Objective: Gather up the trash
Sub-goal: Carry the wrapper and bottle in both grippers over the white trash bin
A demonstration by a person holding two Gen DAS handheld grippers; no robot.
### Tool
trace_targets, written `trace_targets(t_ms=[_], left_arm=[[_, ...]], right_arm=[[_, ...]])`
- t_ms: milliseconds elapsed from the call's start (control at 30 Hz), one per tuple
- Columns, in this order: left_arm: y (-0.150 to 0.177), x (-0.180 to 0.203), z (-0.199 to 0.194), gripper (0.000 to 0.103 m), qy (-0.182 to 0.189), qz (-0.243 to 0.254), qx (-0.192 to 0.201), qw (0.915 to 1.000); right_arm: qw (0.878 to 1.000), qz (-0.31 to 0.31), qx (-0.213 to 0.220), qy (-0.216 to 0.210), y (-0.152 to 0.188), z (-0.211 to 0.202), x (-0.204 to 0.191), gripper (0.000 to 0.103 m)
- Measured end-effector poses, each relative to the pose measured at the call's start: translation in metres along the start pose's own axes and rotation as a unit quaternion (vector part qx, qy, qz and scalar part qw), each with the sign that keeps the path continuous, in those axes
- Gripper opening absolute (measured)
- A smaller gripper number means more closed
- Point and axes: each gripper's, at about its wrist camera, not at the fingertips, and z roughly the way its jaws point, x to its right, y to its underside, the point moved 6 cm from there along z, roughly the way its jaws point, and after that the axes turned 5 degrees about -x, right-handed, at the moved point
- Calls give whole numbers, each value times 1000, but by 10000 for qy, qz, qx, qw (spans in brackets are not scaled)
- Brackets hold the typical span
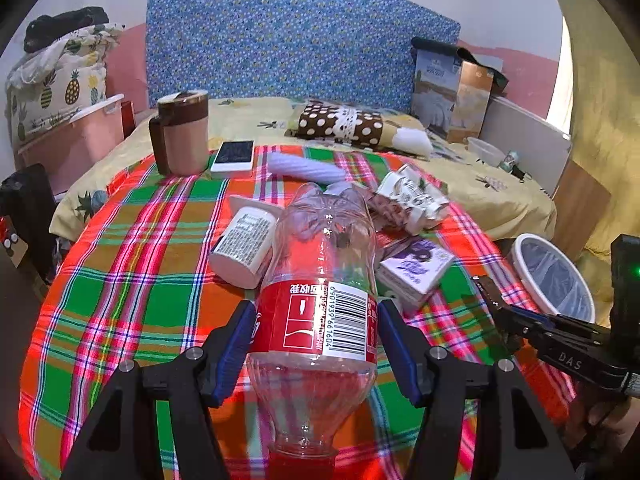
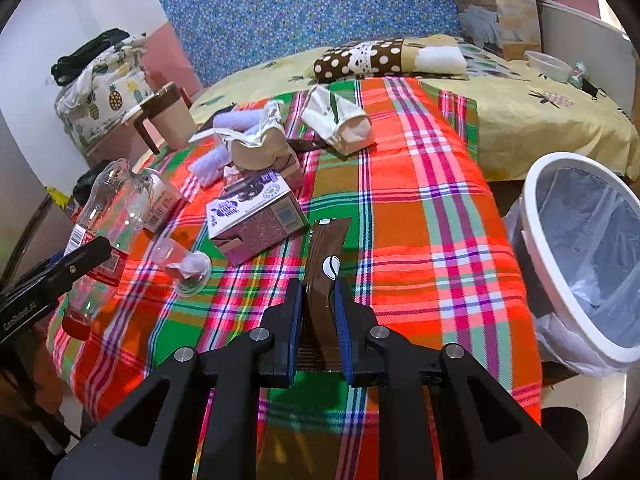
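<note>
a plaid cloth [image 2: 420, 208] covers the bed. just off its right edge stands the white lined bin [image 2: 580, 256]. over the cloth's near left part the left gripper [image 1: 316, 320] clamps an empty clear cola bottle [image 1: 320, 280] at its red label, cap toward the camera. the purple carton [image 2: 256, 216] lies mid-cloth. the right gripper [image 2: 318, 300] is clenched on a brown wrapper [image 2: 324, 248] near the cloth's front.

R claw [image 2: 318, 304] clamped on brown coffee sachet [image 2: 322, 256] over plaid cloth [image 2: 420, 216]; lined white bin [image 2: 576, 256] at right; L claw [image 2: 76, 260] grips clear cola bottle [image 2: 108, 216].
</note>
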Motion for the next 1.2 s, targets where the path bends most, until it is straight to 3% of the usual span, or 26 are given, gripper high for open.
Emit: trace_targets(t_ms=[333,700,1200], left_arm=[[-1,33,-15,62,265,139,95,9995],[3,77,-3,62,603,311,-68,9977],[-7,172,31,62,1282,1015,-292,9861]], right_arm=[[9997,41,227,-54,3,-20,6,19],[9990,155,419,11,4,-35,23,19],[9923,840,712,565,6,-61,97,19]])
